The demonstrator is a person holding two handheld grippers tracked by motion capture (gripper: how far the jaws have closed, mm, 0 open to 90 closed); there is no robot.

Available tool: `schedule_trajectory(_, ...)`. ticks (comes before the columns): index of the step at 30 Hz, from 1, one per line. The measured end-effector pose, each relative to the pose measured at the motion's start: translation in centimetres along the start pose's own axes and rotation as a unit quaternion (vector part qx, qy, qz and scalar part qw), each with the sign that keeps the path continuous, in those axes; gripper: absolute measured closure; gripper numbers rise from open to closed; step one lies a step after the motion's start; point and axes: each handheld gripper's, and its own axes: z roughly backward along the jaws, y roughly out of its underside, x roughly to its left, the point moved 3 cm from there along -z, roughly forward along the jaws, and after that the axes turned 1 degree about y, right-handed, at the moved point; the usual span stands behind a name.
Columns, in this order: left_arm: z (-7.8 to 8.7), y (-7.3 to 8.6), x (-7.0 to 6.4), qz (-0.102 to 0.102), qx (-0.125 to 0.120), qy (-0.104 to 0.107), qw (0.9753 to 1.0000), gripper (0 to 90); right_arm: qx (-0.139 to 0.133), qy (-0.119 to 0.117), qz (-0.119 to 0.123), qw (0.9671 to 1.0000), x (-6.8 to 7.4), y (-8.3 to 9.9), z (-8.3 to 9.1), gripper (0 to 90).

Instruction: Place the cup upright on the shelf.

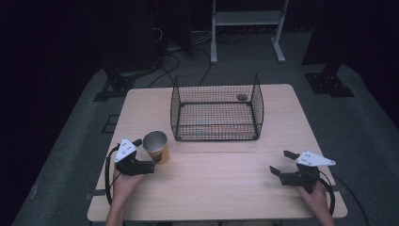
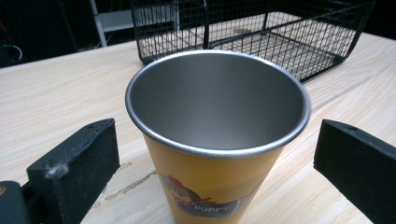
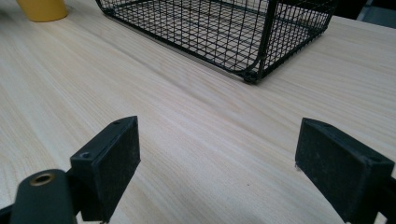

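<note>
Cup (image 1: 155,145): yellow with steel inside, upright on worktop (image 1: 226,183), at 7 o'clock from basket (image 1: 216,108), just beside its front left corner.
Left gripper (image 1: 151,155): jaws wide, one on each side of cup; gaps show on both sides in left gripper view, no contact seen.
Right gripper (image 1: 281,162): jaws wide, holding nothing, low over bare worktop at 4 o'clock from basket, well apart from cup.
Basket: black wire, open top, at worktop's 12 o'clock.
Hands: left hand (image 1: 123,181) and right hand (image 1: 316,192) each grip a handle.
</note>
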Motion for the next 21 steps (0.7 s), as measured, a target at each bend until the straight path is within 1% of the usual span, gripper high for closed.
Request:
schedule_trajectory(4, -0.3, 0.1, 0.2, 0.004, 0.001, -0.002, 1.0, 0.0, -0.001, 0.0, -0.001, 1.0, 0.0, 0.0, 0.0, 13.0)
schedule_trajectory(7, -0.9, 0.2, 0.3, 0.002, 0.003, -0.002, 1.0, 0.0, -0.001, 0.0, -0.001, 1.0, 0.0, 0.0, 0.0, 12.9)
schedule_trajectory(10, -1.4, 0.3, 0.3, 0.004, 0.007, -0.003, 1.0, 0.0, -0.001, 0.0, 0.0, 1.0, 0.0, 0.0, 0.0, 12.9)
schedule_trajectory(15, -1.8, 0.3, 0.4, 0.003, 0.002, -0.005, 1.0, 0.0, -0.001, 0.001, -0.001, 1.0, 0.0, 0.0, 0.0, 12.9)
schedule_trajectory(17, -2.0, 0.3, 0.4, 0.006, 0.002, -0.002, 1.0, 0.2, -0.001, 0.001, -0.001, 1.0, 0.0, 0.0, 0.0, 12.8)
schedule_trajectory(19, -2.1, 0.3, 0.4, 0.004, -0.003, 0.003, 1.0, 3.8, -0.001, 0.0, -0.001, 1.0, 0.0, 0.0, 0.0, 12.9)
schedule_trajectory(20, -2.1, 0.3, 0.4, 0.004, -0.003, 0.003, 1.0, 4.3, -0.001, 0.0, -0.001, 1.0, 0.0, 0.0, 0.0, 12.9)
schedule_trajectory(21, -2.2, 0.2, 0.4, 0.004, -0.008, 0.004, 1.0, 5.5, -0.001, 0.001, -0.001, 1.0, 0.0, 0.0, 0.0, 12.9)
